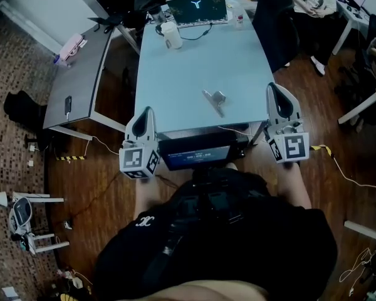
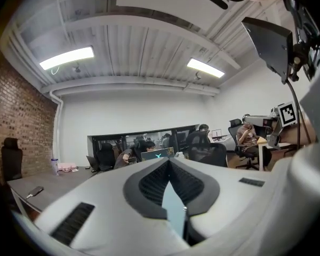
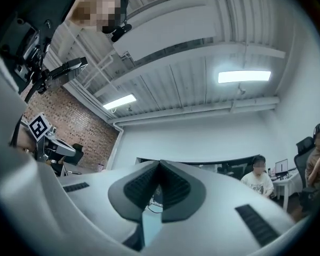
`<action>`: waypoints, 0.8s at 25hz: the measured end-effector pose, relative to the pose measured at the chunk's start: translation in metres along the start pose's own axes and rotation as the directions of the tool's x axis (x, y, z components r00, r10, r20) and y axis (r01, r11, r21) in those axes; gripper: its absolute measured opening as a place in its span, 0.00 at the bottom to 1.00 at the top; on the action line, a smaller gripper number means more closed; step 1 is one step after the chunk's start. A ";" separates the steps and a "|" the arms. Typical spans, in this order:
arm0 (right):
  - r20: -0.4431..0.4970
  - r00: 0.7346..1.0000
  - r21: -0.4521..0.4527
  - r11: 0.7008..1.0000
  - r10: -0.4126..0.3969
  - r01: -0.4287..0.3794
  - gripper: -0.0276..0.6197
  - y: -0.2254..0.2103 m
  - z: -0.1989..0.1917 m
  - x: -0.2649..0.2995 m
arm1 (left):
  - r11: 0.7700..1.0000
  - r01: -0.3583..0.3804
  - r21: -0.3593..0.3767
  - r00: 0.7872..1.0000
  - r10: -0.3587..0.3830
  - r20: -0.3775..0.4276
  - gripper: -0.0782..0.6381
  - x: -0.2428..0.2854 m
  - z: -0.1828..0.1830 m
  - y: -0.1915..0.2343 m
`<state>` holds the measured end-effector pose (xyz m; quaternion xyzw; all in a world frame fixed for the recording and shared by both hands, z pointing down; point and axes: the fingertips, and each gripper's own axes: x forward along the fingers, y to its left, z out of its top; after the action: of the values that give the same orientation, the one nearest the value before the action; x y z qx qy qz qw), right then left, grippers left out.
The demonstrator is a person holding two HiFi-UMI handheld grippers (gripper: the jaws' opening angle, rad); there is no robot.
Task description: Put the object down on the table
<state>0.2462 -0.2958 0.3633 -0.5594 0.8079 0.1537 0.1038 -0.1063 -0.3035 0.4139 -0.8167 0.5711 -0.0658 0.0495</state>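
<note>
1. An office room with a brick wall, ceiling strip lights and people seated at desks; in the middle stands a pale blue table [image 1: 175, 74].
2. The left gripper [image 1: 146, 111] hangs at the table's near left corner. Its own view shows the jaws pressed together at the tips with nothing between them.
3. The right gripper [image 1: 273, 88] hangs at the near right corner, jaws likewise closed and empty.
4. The object [image 1: 214, 98], a small metal piece, lies flat on the table close to the near edge, right of the middle, apart from both grippers. The task looks done.
5. Toward the far edge stand a white cup [image 1: 172, 35] and an open laptop [image 1: 197, 8] with a cable trailing from it.
6. What could go wrong: the object sits close to the near edge, so a careless sweep of the right gripper might push it off. Picking it up again with the jaws shut would only shove it.
7. Writing: the laptop lid shows a glowing Y-shaped emblem. Each gripper's cube carries black-and-white square markers. No words are readable.
</note>
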 end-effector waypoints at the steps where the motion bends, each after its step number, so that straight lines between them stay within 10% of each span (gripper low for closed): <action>1: -0.001 1.000 -0.007 1.000 -0.007 0.007 0.01 0.007 0.004 -0.012 | 1.000 0.003 0.000 1.000 -0.003 0.004 0.10 -0.014 -0.001 -0.002; 20: -0.117 0.980 -0.005 0.987 -0.159 0.159 0.01 0.171 0.099 -0.265 | 0.995 0.048 -0.085 0.996 -0.055 -0.077 0.10 -0.326 -0.051 -0.027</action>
<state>0.1790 0.0275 0.3838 -0.6298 0.7657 0.1103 0.0694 -0.2005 0.0121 0.4518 -0.8292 0.5537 -0.0757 -0.0087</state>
